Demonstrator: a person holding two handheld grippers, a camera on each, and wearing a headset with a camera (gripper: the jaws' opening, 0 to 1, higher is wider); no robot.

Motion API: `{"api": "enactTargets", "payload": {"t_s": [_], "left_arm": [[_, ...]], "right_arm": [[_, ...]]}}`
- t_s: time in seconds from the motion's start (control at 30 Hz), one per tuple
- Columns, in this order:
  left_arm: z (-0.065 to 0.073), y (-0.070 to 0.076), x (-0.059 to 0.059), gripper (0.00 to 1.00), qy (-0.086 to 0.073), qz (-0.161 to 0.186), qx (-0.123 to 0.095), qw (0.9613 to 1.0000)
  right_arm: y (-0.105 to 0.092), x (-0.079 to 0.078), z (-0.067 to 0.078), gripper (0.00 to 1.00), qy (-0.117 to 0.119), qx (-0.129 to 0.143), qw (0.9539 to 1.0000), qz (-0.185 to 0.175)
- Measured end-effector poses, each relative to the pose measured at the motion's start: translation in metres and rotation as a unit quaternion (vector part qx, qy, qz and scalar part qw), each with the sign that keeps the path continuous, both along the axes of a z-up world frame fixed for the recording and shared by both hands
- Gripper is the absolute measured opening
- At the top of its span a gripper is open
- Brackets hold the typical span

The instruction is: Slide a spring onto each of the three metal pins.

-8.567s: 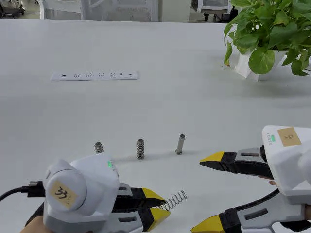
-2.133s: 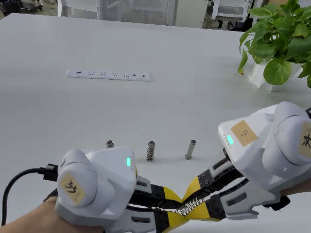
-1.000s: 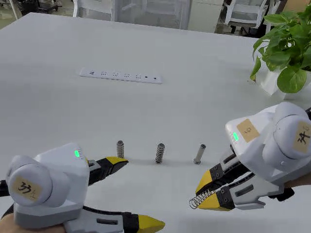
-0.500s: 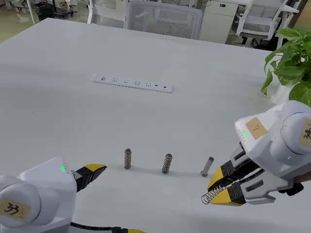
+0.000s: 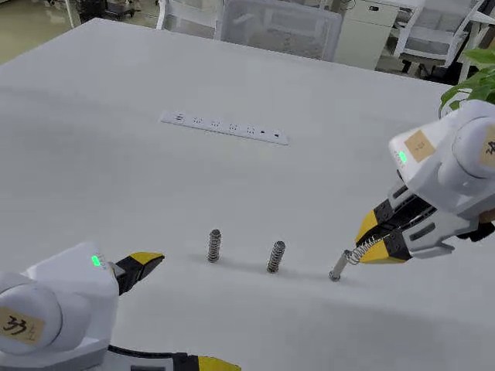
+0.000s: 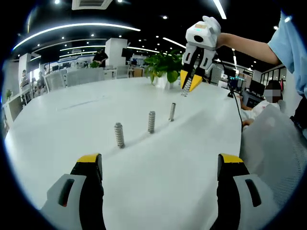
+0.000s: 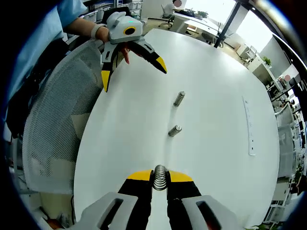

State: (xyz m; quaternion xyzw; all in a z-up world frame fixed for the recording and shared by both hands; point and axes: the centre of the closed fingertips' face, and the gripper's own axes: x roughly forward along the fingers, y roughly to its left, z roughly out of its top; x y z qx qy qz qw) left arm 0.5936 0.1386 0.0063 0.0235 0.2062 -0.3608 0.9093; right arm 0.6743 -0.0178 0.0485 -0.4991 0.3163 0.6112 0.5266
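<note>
Nearest, at the bottom of the head view, the left gripper (image 5: pixel 189 311) hangs over the worktop (image 5: pixel 93 154) with its jaws spread wide and nothing between them. Its own view looks out between the two yellow tips at the row beyond. That row runs across the worktop: the left pin (image 5: pixel 214 245) and the middle pin (image 5: pixel 276 256), both already sprung, then the bare pin (image 5: pixel 338 266) at the right end. Just right of the bare pin and above it is the right gripper (image 5: pixel 373 243), clenched on a spring (image 5: pixel 360 250) — the coil sticks out past the yellow tips, pointing down-left, with its free end at the bare pin's top; whether the two touch I cannot tell. In the right gripper view the spring's round end shows pinched between the jaws. Farther back lies a white power strip (image 5: pixel 224 127), and past the worktop's far edge stand chairs (image 5: pixel 278 27) — a plant (image 5: pixel 473 77) shows at the right edge.
</note>
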Motion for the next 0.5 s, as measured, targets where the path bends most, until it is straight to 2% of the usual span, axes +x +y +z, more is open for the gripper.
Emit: {"api": "enactTargets", "payload": {"t_s": [0.23, 0.43, 0.5], "left_arm": [[0.001, 0.003, 0.002, 0.99, -0.005, 0.001, 0.005, 1.0], [-0.001, 0.007, 0.003, 0.99, -0.006, 0.0, 0.013, 0.9999], [-0.002, 0.01, 0.003, 0.99, -0.004, 0.004, 0.012, 0.9999]], "right_arm": [[-0.004, 0.012, -0.003, 0.07, -0.01, -0.034, 0.9993, 0.01], [-0.006, 0.019, -0.014, 0.07, -0.008, -0.052, 0.9986, 0.011], [-0.004, 0.017, -0.016, 0.07, -0.001, -0.054, 0.9985, 0.011]]}}
